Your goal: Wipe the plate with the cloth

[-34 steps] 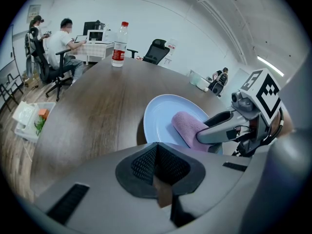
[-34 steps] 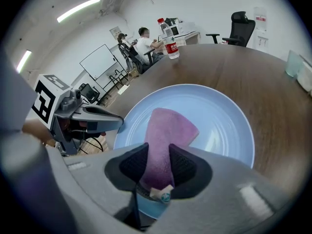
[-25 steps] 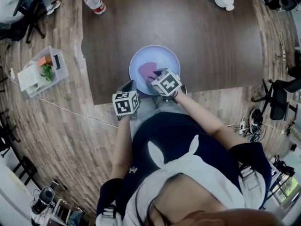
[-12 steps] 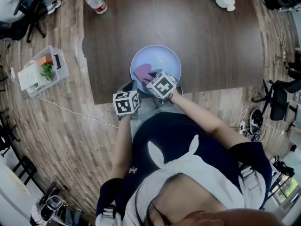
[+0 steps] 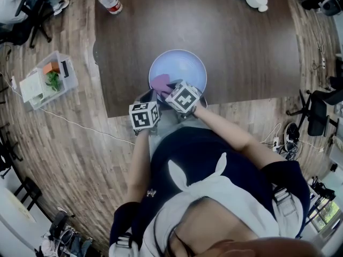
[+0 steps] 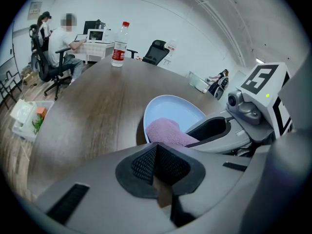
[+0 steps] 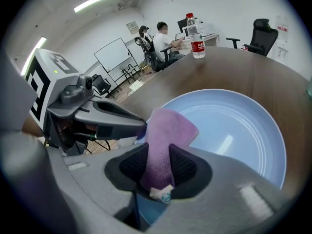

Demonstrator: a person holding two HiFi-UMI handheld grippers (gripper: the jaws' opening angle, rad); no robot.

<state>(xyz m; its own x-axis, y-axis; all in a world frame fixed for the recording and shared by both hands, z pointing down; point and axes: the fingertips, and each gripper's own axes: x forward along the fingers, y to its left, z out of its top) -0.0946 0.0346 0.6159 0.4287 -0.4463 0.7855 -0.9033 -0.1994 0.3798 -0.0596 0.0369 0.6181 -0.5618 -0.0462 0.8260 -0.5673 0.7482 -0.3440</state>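
Wiping looks to be under way on a dark tabletop (image 5: 241, 52), where a pale blue plate (image 5: 187, 66) sits near the front edge. The right hand-held gripper (image 7: 157, 167) is clamped on a purple cloth (image 7: 168, 130) that lies on the plate's near-left part. The rest of the plate is uncovered, so the next stroke likely calls for sweeping toward the far rim. The left hand-held gripper (image 6: 157, 165), jaws together and empty, hovers just beside the plate. On the floor, a clear bin (image 5: 72, 79) holds something green (image 5: 53, 81) and something orange (image 5: 51, 67).
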